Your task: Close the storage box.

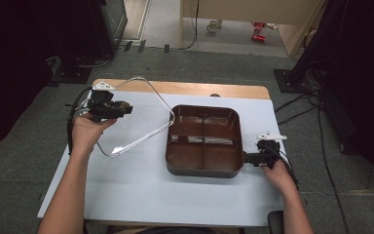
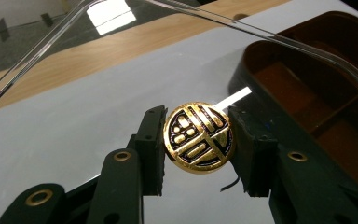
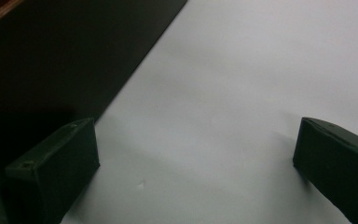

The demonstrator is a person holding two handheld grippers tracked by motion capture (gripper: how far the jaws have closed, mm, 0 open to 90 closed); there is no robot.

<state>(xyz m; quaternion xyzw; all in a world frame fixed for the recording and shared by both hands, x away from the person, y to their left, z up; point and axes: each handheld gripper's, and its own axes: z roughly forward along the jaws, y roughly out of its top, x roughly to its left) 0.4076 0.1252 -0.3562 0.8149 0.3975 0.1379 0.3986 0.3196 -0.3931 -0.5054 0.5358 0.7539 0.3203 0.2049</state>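
High view: the left claw (image 1: 122, 108) holds a clear lid (image 1: 141, 114) tilted above the worktop (image 1: 175, 195), its far edge raised, its near corner low, and one side reaching over the left rim of the brown compartment tray (image 1: 204, 141). The right claw (image 1: 247, 158) lies level just beside the tray's right wall. The worktop is pale grey with a wooden strip along its far edge; grey carpet, cables and dark stands surround it. Both forearms enter from below, the left hand (image 1: 85, 131) raised, the right hand (image 1: 277, 173) low on the worktop.

Left gripper view: the jaws are clamped on the lid at a round gold-and-black emblem (image 2: 199, 137); the tray lies beyond at right.

Right gripper view: the jaws stand wide apart over bare worktop, with the tray's dark wall (image 3: 51, 60) at left.
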